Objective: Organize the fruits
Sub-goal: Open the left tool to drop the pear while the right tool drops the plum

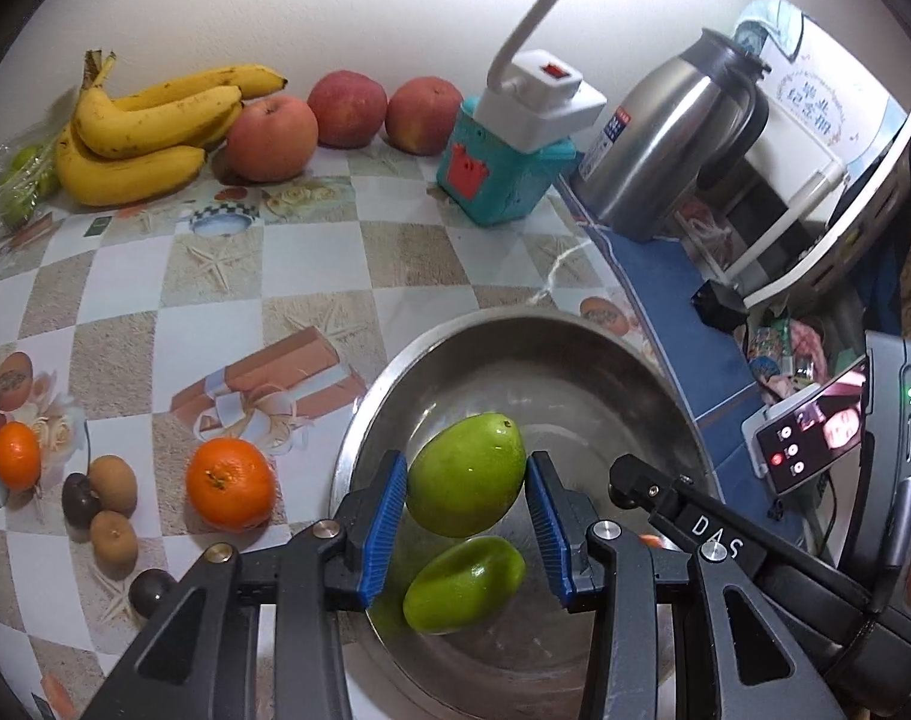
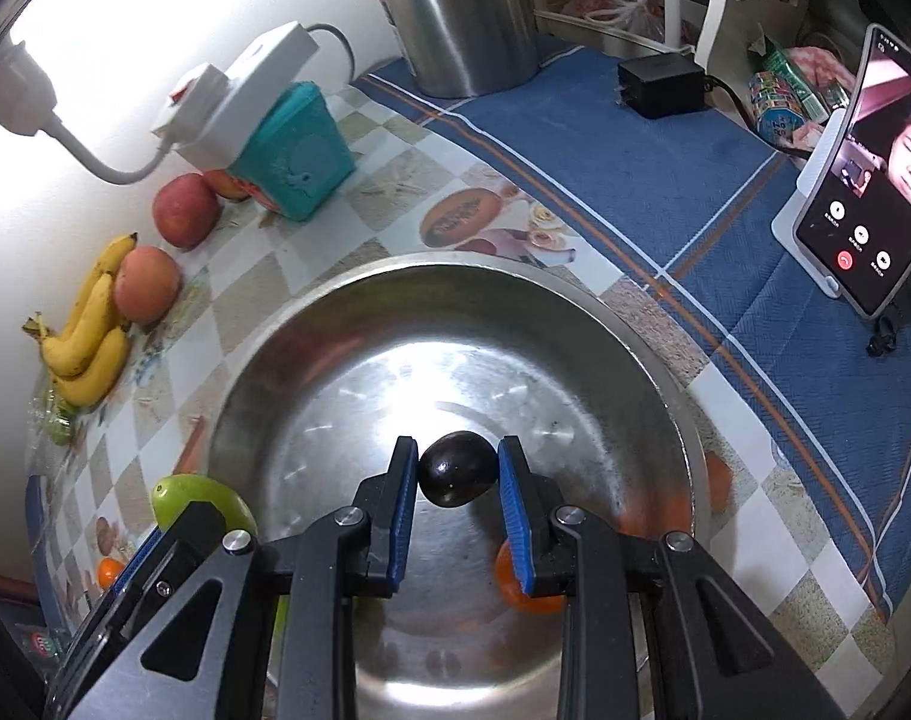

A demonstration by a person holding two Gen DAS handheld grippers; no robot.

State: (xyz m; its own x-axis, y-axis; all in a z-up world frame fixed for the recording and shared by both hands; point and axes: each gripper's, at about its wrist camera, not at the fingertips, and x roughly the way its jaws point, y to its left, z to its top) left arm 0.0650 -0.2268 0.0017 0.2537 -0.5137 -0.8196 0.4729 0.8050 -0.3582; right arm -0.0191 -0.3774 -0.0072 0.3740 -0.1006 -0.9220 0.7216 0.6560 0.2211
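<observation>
My left gripper (image 1: pixel 466 495) is shut on a green mango (image 1: pixel 466 489) and holds it above a steel bowl (image 1: pixel 575 342); the mango's reflection shows on the bowl's inner wall below. My right gripper (image 2: pixel 458 480) is shut on a small dark purple fruit (image 2: pixel 457 468) and holds it over the same bowl (image 2: pixel 359 300). An orange fruit (image 2: pixel 524 591) lies in the bowl under the right finger. The mango and the left gripper also show at the lower left of the right wrist view (image 2: pixel 185 501).
Bananas (image 1: pixel 137 132) and three apples (image 1: pixel 272 138) lie by the wall. Oranges (image 1: pixel 230 483), kiwis (image 1: pixel 113 483) and dark fruits (image 1: pixel 80 501) lie left of the bowl. A teal box with a lamp (image 1: pixel 503 168), a steel jug (image 1: pixel 677 144) and a phone (image 2: pixel 863 180) stand behind.
</observation>
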